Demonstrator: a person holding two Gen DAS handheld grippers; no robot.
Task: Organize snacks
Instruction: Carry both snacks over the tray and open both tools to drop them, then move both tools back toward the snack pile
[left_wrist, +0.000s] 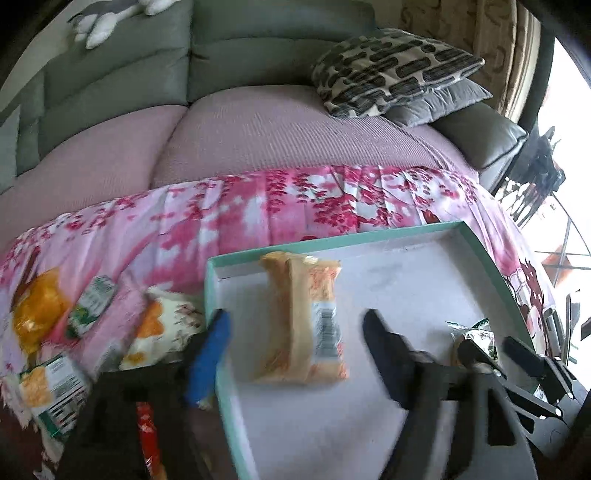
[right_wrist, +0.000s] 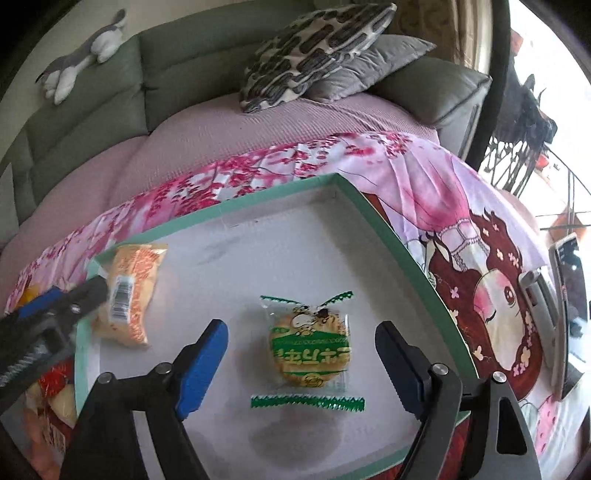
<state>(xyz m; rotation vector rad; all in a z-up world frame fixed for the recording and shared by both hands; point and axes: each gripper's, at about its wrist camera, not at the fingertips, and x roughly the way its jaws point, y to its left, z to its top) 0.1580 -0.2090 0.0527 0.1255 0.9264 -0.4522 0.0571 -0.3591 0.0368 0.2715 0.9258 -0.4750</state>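
Note:
A shallow box with a teal rim (left_wrist: 476, 243) (right_wrist: 388, 221) and white floor lies on a pink flowered cloth. An orange snack packet (left_wrist: 303, 314) (right_wrist: 129, 291) lies in its left part. My left gripper (left_wrist: 295, 332) is open, its fingers on either side of that packet; it also shows in the right wrist view (right_wrist: 85, 295). A round cracker in a clear green-edged wrapper (right_wrist: 310, 350) (left_wrist: 476, 332) lies in the box between the open fingers of my right gripper (right_wrist: 301, 358), not touched.
Several loose snack packets (left_wrist: 55, 325) lie on the cloth left of the box, with a red one (left_wrist: 146, 428) near the front. A sofa with a patterned cushion (left_wrist: 388, 70) is behind. A phone (right_wrist: 569, 295) lies at the right.

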